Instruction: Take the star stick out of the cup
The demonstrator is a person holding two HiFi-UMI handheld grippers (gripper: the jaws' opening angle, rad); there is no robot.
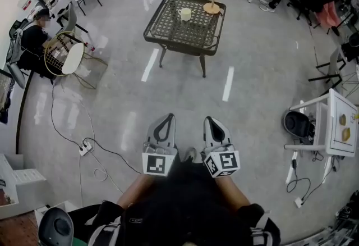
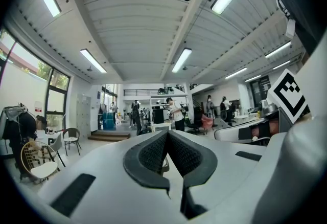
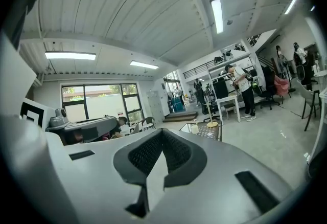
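Left claw (image 1: 168, 118), cable (image 1: 109, 153), table (image 1: 154, 16) (cup (image 1: 184, 13) atop)

Left gripper (image 1: 162, 130) and right gripper (image 1: 216, 129) held side by side, jaws together, empty.

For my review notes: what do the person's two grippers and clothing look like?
The left gripper and right gripper match: light grey shells, black ribbed pads in looped black frames, and a cube of black-and-white square markers at each base. No cables show on them. The person wears a black top, forearms uncovered.
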